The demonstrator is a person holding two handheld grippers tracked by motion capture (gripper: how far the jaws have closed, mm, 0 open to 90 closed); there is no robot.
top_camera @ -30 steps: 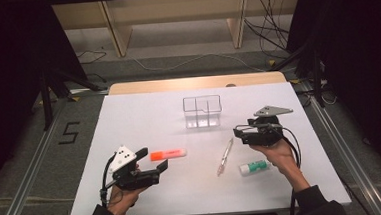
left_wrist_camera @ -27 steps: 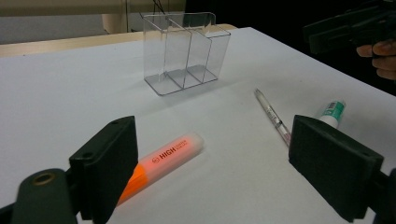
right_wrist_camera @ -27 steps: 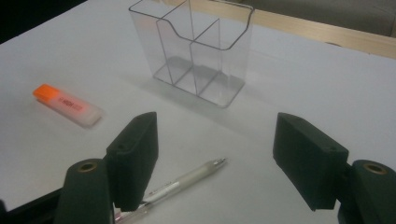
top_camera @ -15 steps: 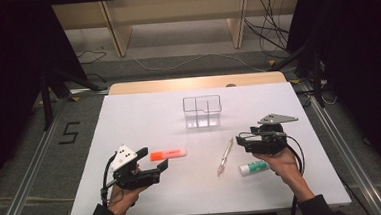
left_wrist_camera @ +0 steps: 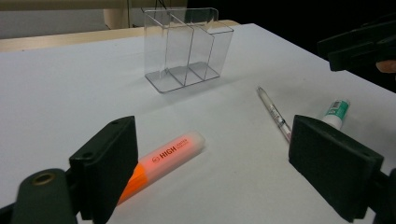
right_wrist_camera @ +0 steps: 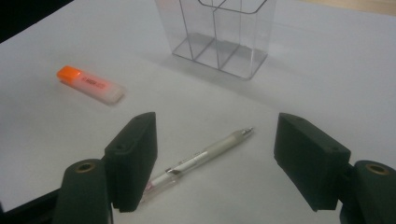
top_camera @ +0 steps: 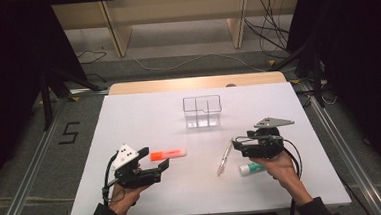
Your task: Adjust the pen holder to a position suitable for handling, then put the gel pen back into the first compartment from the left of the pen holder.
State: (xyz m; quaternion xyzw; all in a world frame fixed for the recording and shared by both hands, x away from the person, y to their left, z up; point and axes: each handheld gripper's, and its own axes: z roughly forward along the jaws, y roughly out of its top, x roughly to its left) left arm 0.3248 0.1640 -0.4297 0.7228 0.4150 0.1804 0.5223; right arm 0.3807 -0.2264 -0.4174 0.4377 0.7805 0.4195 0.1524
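The right tool [right_wrist_camera: 215, 154] hovers with jaws spread wide, pinching nothing; the translucent pen [right_wrist_camera: 198, 158] lies on the white surface [top_camera: 144, 115] between and below them. The left tool [left_wrist_camera: 212, 163] is also spread and holds nothing, with an orange highlighter [left_wrist_camera: 163, 161] reading "HIGH" just ahead by its left jaw. A green-capped tube [top_camera: 252, 169] lies beside the right tool; its label is unreadable.

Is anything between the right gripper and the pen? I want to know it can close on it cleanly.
Nothing visible. The right gripper hangs open over the pen, which lies alone on the white table between the jaws. The glue stick lies under the hand, apart from the pen; the highlighter is well off.
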